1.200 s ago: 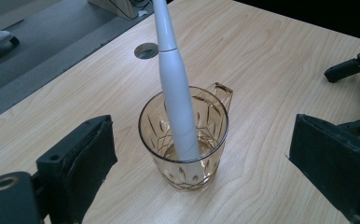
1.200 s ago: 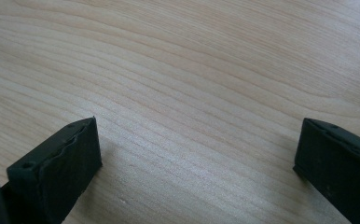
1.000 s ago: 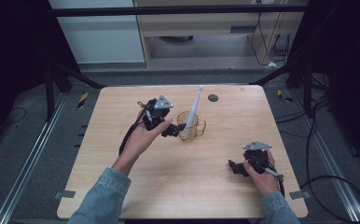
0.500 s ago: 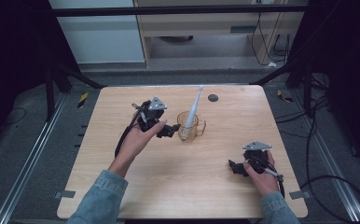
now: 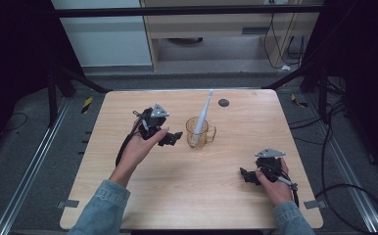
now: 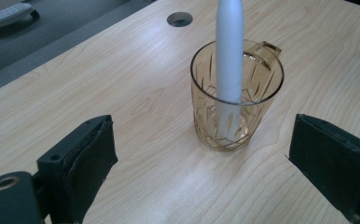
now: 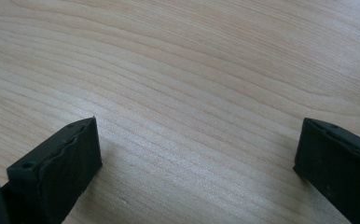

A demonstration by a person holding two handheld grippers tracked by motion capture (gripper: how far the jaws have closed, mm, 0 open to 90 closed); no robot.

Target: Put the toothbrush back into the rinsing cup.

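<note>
An amber glass mug (image 5: 199,133) (image 6: 236,105) stands upright near the middle of the wooden table (image 5: 192,196). A white toothbrush (image 5: 205,110) (image 6: 229,51) leans in it, handle up. My left gripper (image 5: 173,138) (image 6: 206,163) is just left of the mug, open, with nothing between its jaws; the mug sits a short way ahead of them. My right gripper (image 5: 246,175) (image 7: 197,172) rests low at the table's front right, open over bare wood.
A round cable hole (image 5: 224,102) (image 6: 179,19) lies in the table beyond the mug. Table edges run close on the right and front. Cables trail on the floor to the right.
My left gripper has drawn back from the mug, toward the left and nearer the person. The mug, toothbrush and right gripper stay put.
</note>
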